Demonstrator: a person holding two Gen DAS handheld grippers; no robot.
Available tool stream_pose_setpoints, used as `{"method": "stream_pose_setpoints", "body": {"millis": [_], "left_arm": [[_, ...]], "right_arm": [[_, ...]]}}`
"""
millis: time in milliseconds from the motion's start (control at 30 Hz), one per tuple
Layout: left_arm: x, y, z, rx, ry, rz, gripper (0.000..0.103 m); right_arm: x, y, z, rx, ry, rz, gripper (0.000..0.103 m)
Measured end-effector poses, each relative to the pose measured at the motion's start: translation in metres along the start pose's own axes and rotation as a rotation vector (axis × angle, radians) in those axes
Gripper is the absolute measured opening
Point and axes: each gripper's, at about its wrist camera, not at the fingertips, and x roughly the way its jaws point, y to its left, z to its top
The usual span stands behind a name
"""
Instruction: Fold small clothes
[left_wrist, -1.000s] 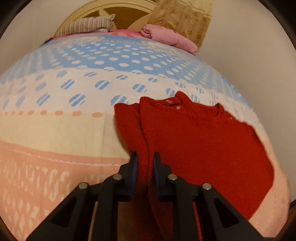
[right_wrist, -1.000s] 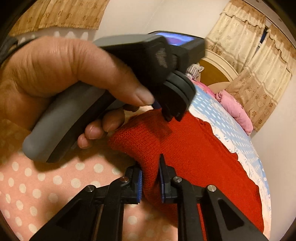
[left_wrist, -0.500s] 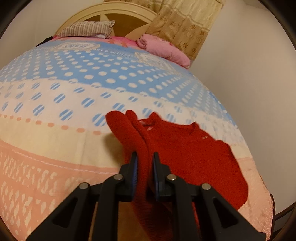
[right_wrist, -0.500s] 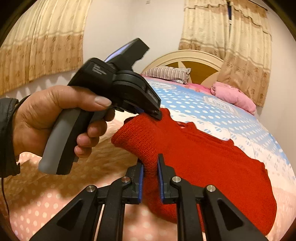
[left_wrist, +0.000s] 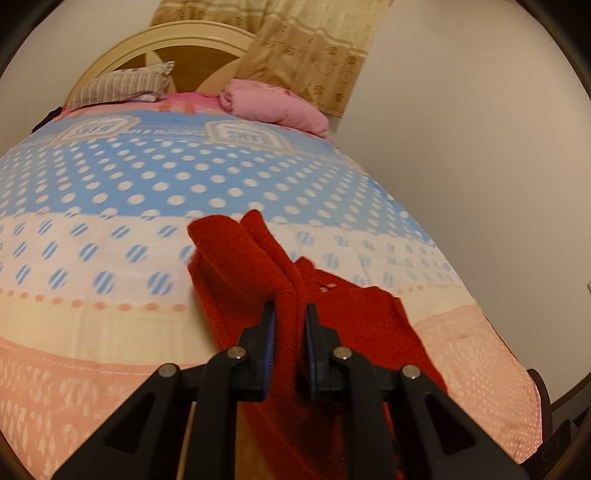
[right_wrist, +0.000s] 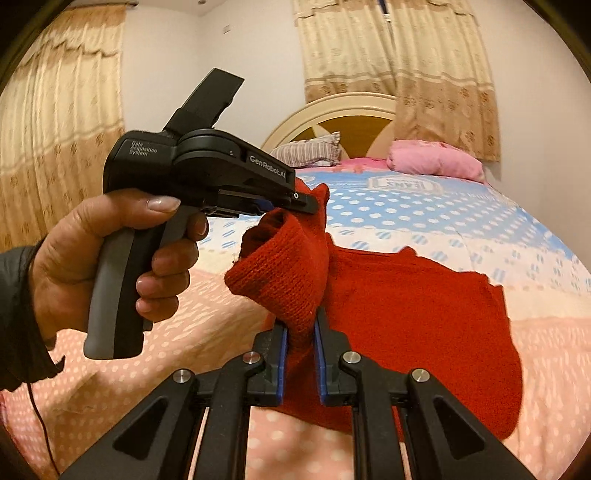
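Observation:
A small red knitted sweater (right_wrist: 417, 295) lies partly on the bed, its left side lifted off the cover. My left gripper (left_wrist: 289, 314) is shut on a raised fold of the red sweater (left_wrist: 258, 266), whose sleeve sticks up past the fingers. In the right wrist view that same left gripper (right_wrist: 306, 201), held by a hand (right_wrist: 122, 254), pinches the upper part of the lifted edge. My right gripper (right_wrist: 300, 326) is shut on the lower part of that edge. The rest of the sweater trails to the right across the cover.
The bed cover (left_wrist: 110, 206) is blue with white dots, then cream, then pink near me. A striped pillow (left_wrist: 122, 86) and a pink rolled blanket (left_wrist: 273, 107) lie by the headboard (right_wrist: 332, 107). Curtains (right_wrist: 399, 62) hang behind. A wall runs close along the bed's right side.
Both grippers have risen and drawn back with the sweater's edge held, lifting its left side. The right gripper has rolled level, and more of the bed and headboard shows.

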Motion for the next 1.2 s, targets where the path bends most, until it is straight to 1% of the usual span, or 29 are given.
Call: {"method": "stream_pose_setpoints", "body": {"millis": [167, 367, 467, 633, 833, 933, 1000, 1033, 1067, 1133, 1167, 1200], "left_arm": [[0.01, -0.027, 0.003, 0.025, 0.003, -0.049, 0.015], [0.031, -0.058, 0.003, 0.062, 0.024, -0.098, 0.015], [0.047, -0.075, -0.001, 0.082, 0.046, -0.108, 0.015], [0.072, -0.102, -0.011, 0.119, 0.088, -0.121, 0.015], [0.092, -0.134, -0.022, 0.183, 0.116, -0.133, 0.015], [0.094, -0.145, -0.026, 0.237, 0.111, -0.104, 0.016], [0.091, -0.151, -0.031, 0.27, 0.113, -0.077, 0.023], [0.087, -0.153, -0.033, 0.287, 0.103, -0.06, 0.033], [0.085, -0.155, -0.035, 0.303, 0.095, -0.045, 0.051], [0.069, -0.154, -0.042, 0.335, 0.046, -0.032, 0.065], [0.065, -0.153, -0.043, 0.342, 0.034, -0.031, 0.068], [0.057, -0.149, -0.048, 0.355, 0.022, -0.022, 0.069]], "right_arm": [[-0.013, -0.018, -0.004, 0.073, -0.018, -0.01, 0.012], [-0.031, -0.05, -0.007, 0.135, -0.038, -0.041, 0.012], [-0.038, -0.068, -0.011, 0.175, -0.04, -0.059, 0.012], [-0.048, -0.101, -0.027, 0.25, -0.017, -0.094, 0.012], [-0.056, -0.128, -0.041, 0.346, 0.01, -0.096, 0.012], [-0.057, -0.133, -0.045, 0.38, 0.032, -0.104, 0.012], [-0.056, -0.141, -0.052, 0.435, 0.053, -0.09, 0.012], [-0.056, -0.144, -0.055, 0.456, 0.063, -0.082, 0.012], [-0.055, -0.146, -0.06, 0.475, 0.081, -0.07, 0.012], [-0.055, -0.147, -0.065, 0.493, 0.1, -0.054, 0.012], [-0.056, -0.147, -0.067, 0.496, 0.11, -0.04, 0.012], [-0.057, -0.146, -0.07, 0.499, 0.118, -0.031, 0.012]]}}
